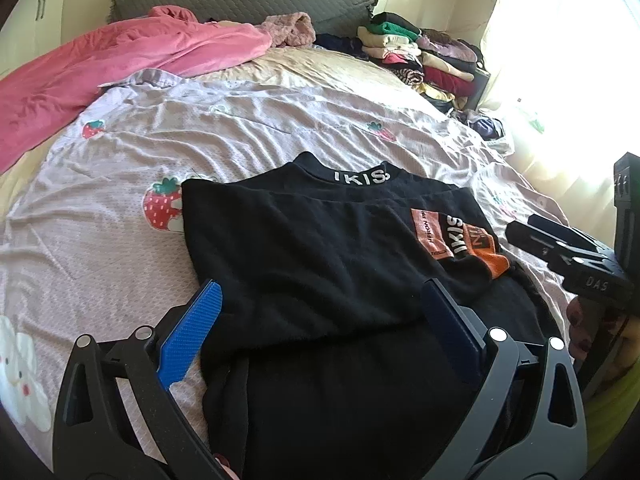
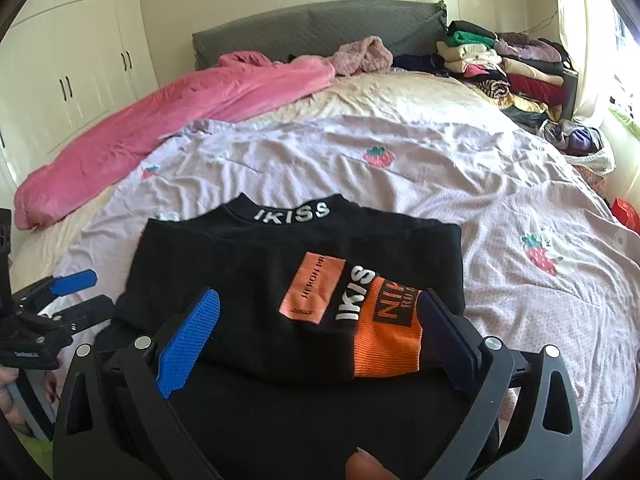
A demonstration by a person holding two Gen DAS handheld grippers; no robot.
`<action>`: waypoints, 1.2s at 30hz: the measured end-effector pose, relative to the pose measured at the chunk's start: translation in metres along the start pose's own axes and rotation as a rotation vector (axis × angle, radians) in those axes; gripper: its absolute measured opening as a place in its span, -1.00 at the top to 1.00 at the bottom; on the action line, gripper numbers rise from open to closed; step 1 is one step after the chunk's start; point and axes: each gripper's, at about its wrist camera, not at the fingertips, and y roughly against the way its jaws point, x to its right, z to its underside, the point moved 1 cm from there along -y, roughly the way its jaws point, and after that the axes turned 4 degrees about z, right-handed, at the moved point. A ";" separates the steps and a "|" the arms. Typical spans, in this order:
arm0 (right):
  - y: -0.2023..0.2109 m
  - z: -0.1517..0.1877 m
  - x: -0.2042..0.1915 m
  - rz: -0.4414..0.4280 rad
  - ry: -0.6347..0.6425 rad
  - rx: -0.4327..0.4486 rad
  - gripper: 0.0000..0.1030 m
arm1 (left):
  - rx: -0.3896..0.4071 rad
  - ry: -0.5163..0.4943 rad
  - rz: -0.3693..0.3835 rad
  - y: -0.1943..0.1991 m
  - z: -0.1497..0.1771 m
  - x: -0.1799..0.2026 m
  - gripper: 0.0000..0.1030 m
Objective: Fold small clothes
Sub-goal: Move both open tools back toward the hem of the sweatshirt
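A black top (image 1: 320, 248) with "IKISS" in white on its collar lies folded on the bed, its lower part turned up over the chest. An orange printed patch (image 2: 384, 344) shows on the turned-up part. My left gripper (image 1: 324, 320) hovers open just above the garment's near left portion, with nothing between its blue pads (image 1: 192, 340). My right gripper (image 2: 320, 332) is open too, over the orange patch, and holds nothing. Each gripper appears in the other's view: the right gripper (image 1: 524, 228) at the right edge, the left gripper (image 2: 94, 292) at the left edge.
The lilac bedspread (image 2: 440, 168) with strawberry prints covers the bed. A pink blanket (image 1: 120, 60) lies bunched at the back left. Stacked folded clothes (image 2: 512, 68) sit at the back right by the grey headboard (image 2: 312, 28). White wardrobe doors (image 2: 72, 72) stand on the left.
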 end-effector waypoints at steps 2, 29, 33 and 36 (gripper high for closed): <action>0.008 0.002 0.000 -0.012 -0.001 0.014 -0.91 | 0.004 0.001 -0.001 0.004 0.000 0.001 -0.81; 0.086 0.027 0.043 0.023 -0.097 0.067 -0.91 | 0.074 0.035 -0.034 0.069 0.005 -0.005 -0.81; 0.096 0.031 0.046 0.026 -0.100 0.070 -0.91 | 0.077 0.044 -0.035 0.078 0.008 -0.006 -0.81; 0.105 0.034 0.048 0.028 -0.100 0.075 -0.91 | 0.082 0.044 -0.039 0.085 0.011 -0.005 -0.81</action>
